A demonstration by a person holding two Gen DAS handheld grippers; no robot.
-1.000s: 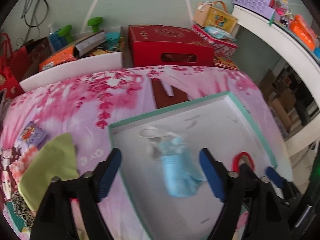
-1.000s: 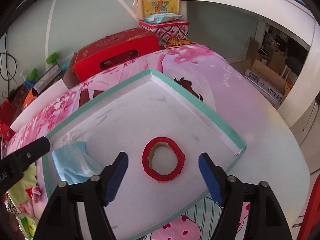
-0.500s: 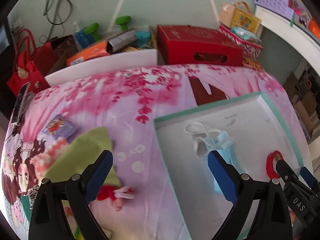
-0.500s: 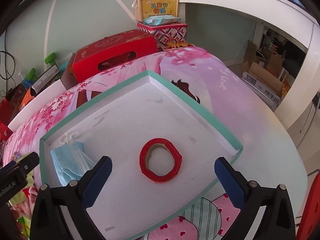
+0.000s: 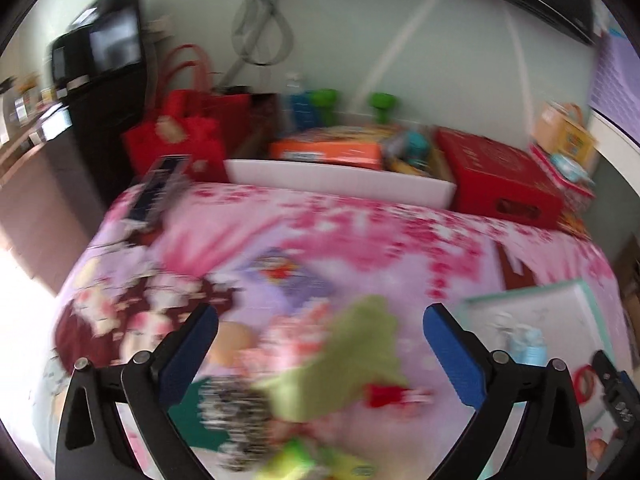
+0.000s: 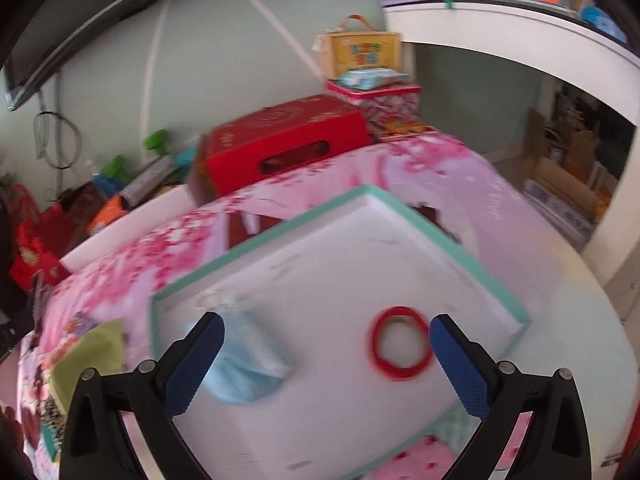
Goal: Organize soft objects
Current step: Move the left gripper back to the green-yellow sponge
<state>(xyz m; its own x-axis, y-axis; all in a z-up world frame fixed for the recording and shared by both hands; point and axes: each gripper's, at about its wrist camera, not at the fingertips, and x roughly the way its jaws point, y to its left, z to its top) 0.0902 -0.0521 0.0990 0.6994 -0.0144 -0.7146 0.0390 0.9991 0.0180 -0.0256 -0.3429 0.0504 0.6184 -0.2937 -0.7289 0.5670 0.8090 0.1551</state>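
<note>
Blue-padded jaws gape wide over a pink floral bedspread (image 5: 360,240)

Left gripper (image 5: 320,356), just opening, holds nothing above a green cloth (image 5: 360,356); right gripper (image 6: 326,364), empty, hangs over the tray (image 6: 400,204) with face mask (image 6: 244,368) and red ring (image 6: 400,344).

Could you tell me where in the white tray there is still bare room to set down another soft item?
Free: the tray floor behind the blue face mask and the red ring, toward the far corner. Crowded: the near strip holding those two.
</note>
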